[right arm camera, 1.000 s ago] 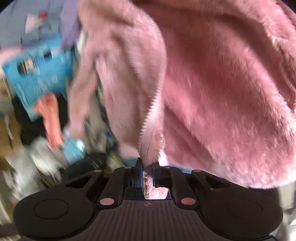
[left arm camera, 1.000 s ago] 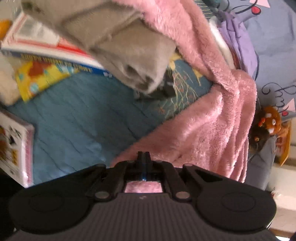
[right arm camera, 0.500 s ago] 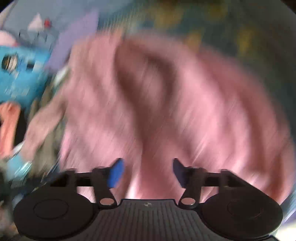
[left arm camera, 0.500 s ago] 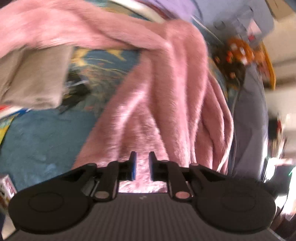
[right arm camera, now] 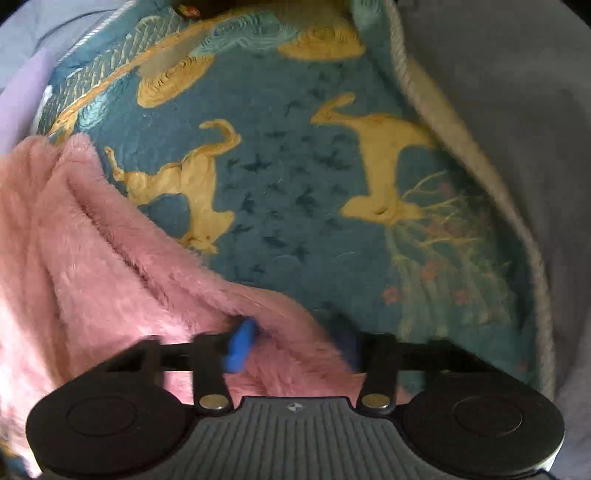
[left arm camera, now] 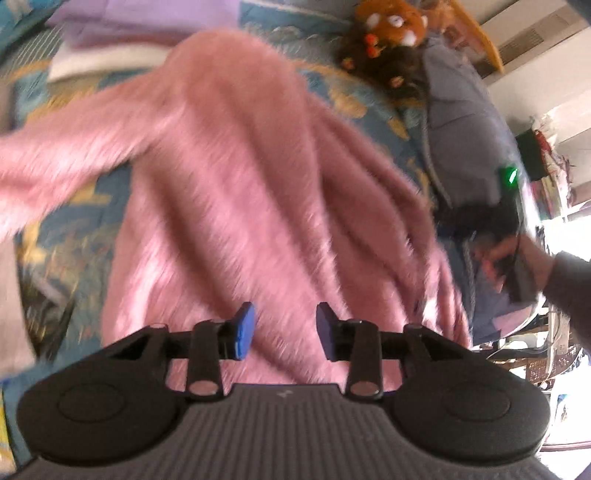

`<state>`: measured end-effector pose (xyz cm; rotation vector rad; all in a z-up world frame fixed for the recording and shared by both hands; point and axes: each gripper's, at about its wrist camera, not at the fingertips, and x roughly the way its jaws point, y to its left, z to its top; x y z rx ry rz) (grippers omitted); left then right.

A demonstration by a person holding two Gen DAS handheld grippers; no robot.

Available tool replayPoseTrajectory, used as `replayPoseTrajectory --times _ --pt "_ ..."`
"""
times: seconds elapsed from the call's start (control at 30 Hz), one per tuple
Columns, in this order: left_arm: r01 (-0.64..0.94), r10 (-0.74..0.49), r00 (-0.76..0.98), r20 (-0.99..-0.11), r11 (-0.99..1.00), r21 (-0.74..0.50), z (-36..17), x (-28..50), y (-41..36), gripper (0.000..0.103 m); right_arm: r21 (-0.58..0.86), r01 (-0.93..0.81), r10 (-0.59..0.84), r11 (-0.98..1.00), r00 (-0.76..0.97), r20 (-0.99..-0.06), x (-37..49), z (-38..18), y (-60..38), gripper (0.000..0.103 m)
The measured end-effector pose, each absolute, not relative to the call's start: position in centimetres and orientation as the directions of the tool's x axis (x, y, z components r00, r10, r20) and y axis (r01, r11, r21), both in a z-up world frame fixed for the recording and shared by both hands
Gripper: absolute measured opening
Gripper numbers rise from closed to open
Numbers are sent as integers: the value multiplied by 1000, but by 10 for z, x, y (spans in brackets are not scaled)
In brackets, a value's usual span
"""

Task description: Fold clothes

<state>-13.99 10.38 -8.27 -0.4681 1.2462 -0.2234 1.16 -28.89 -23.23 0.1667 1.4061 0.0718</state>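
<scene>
Left gripper point(left arm camera: 283, 330), lower centre of its frame: jaws just opening, apart, nothing between the pads, above the pink fleece point(left arm camera: 258, 192). Right gripper point(right arm camera: 291, 345), lower centre: jaws just closing, blurred, fleece edge point(right arm camera: 122, 280) between them; grip cannot be told. The fleece fills the left frame's centre and lies lower left on the blue bedspread point(right arm camera: 295, 155). Stuffed toy point(left arm camera: 391, 26), upper right.

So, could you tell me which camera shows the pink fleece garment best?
The left wrist view: the pink fleece garment fills most of the frame, spread over the bedspread. The right wrist view shows only one edge of it.
</scene>
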Motion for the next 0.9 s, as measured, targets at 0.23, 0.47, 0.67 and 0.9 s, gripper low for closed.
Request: replayPoseTrajectory --times 0.23,0.47,0.67,0.9 --pt "-19 -416 314 -853 896 -444 -71 -95 81 44 434 328 235 839 501 -833 -21 -143 -337 7" --pt "112 -391 299 -871 920 -374 -60 -65 49 47 578 -42 517 815 503 -693 -53 -64 -255 8" --pt "69 -421 344 -839 903 -425 -47 -55 69 47 488 -278 550 827 226 -804 -73 -124 -140 9" --pt "55 -309 292 -905 950 -306 -58 -53 86 54 438 -234 467 868 89 -880 -89 -191 -111 18"
